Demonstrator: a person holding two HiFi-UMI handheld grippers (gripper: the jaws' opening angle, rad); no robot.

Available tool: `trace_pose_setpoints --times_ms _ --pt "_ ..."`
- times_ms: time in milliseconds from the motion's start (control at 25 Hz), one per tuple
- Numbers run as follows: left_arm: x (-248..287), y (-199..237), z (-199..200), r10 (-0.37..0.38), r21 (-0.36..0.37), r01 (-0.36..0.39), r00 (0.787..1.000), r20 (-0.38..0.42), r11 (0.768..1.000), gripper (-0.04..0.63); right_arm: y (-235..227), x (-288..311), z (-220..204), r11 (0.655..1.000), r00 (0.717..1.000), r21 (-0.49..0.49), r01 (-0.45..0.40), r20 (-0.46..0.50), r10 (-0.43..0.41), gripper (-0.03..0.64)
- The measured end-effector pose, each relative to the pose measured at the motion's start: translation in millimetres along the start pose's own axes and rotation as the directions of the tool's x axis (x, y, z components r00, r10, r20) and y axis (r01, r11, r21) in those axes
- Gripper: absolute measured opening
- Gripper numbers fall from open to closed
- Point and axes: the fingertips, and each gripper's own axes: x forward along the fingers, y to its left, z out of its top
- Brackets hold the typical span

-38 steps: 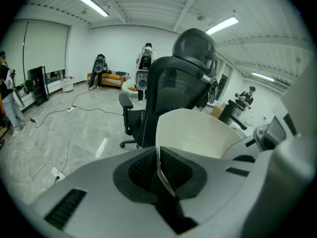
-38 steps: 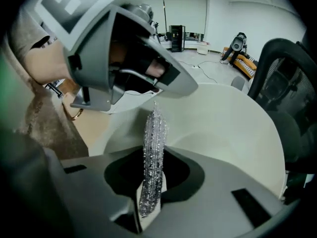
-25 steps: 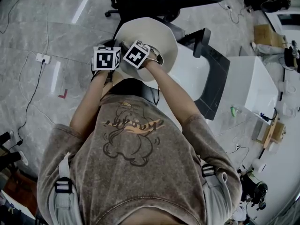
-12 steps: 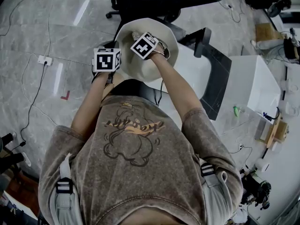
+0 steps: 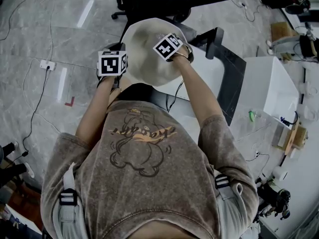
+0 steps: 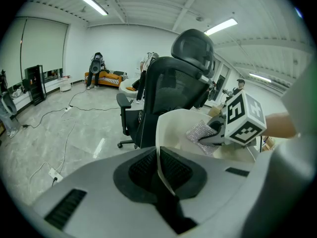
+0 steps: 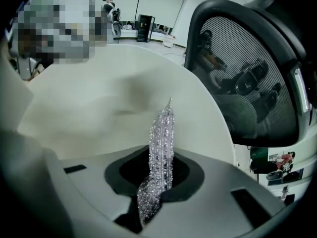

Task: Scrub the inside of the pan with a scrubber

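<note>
Over grey floor (image 5: 50,34), left gripper (image 6: 160,172) clamps the pan (image 5: 141,59) by its rim; right gripper (image 7: 157,182), pinching the scrubber (image 7: 162,138), points it at the inner wall.

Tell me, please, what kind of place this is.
Probably an office or lab workroom: a black mesh office chair, a power strip on the polished floor, and long strip lights on the ceiling.

text: none legible | shirt (image 5: 142,133): lettering too blurred to read
</note>
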Motion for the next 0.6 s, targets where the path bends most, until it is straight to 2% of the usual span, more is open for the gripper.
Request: trace_pose_setpoints --times_ms 280,440,600 --pt "-0.1 -0.2 0.8 0.001 0.007 -0.001 1.0 -0.003 1.0 0.037 7.1 -8.9 -25.6 0.999 0.993 -0.039 -0.019 -0.113 0.014 0.074" --pt "-0.4 -1.1 1.2 -0.001 0.006 0.001 1.0 -0.004 1.0 0.037 19.8 -16.9 -41.1 0.996 0.982 -0.036 -0.086 -0.171 0.079 0.074" --pt "0.7 -1.2 1.3 0.0 0.009 0.0 1.0 -0.004 1.0 0.036 33.4 -31.9 -61.4 0.993 0.963 -0.037 -0.114 -0.251 0.101 0.074"
